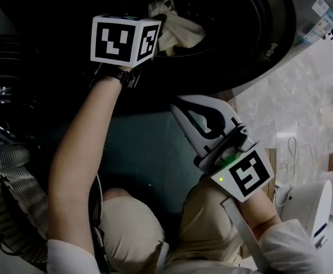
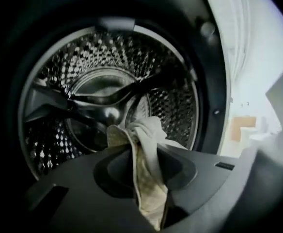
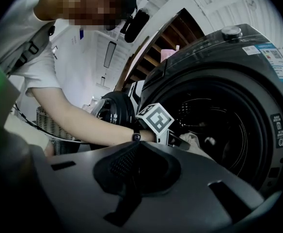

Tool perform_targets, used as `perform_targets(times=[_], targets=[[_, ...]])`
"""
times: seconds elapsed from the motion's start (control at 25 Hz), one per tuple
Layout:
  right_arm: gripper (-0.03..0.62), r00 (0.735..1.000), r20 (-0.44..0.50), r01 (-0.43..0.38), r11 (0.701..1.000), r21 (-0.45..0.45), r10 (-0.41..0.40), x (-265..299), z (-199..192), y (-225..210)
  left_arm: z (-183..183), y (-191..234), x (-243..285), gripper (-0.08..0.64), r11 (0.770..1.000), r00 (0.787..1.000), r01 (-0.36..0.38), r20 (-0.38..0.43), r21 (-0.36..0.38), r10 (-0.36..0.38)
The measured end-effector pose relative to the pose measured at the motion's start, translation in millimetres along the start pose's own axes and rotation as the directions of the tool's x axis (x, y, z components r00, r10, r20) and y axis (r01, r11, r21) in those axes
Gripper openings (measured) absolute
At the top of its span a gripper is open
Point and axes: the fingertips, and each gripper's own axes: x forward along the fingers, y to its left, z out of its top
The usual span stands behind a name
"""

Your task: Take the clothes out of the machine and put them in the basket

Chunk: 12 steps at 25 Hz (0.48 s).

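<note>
- Washer (image 1: pixel 272 44): dark front-loader with its round opening facing the person. It is the reference for all places below.
- Drum (image 2: pixel 83 72): perforated steel with raised paddles, seen through the washer's opening in the left gripper view. The part of it that shows holds no other laundry.
- Door (image 3: pixel 113 111): round and dark, swung open on the washer's left side.
- Left gripper (image 2: pixel 142 152): it points into the washer's mouth. Its jaws are pinched on the cloth, which fills the narrow gap between them.
- Cloth (image 2: pixel 149 178): pale cream and crumpled, held at the washer's opening in front of the drum. One bunch rises above the jaw tips and a tail runs down between the jaws. In the head view it shows just beyond the left gripper's marker cube (image 1: pixel 124 39).
- Right gripper (image 3: pixel 134 154): it is outside the washer, in front of and below the opening, over the person's knees. Its jaws are pressed together with nothing between them.
- Basket (image 1: pixel 9 196): pale, woven and open-topped, on the floor to the washer's left, beyond the open door and by the person's left side.
- Floor (image 1: pixel 295 96): light veined tile, to the washer's right.
</note>
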Motion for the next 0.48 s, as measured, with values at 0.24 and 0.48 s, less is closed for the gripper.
perform_targets(times=[0.24,0.48], targets=[[0.014,1.000,-0.004,-0.009,1.000,0.000,0.009,8.9,7.9,1.8,11.9,-16.7,-29.9,0.114,0.997,0.994,0.071,0.082,-0.016,-0.069],[0.014,0.993,-0.089,-0.067,0.995,0.073,0.073,24.0,41.6,18.5,13.4,-25.8,-61.2,0.112,0.980,0.978,0.183,0.121,-0.079,-0.172]])
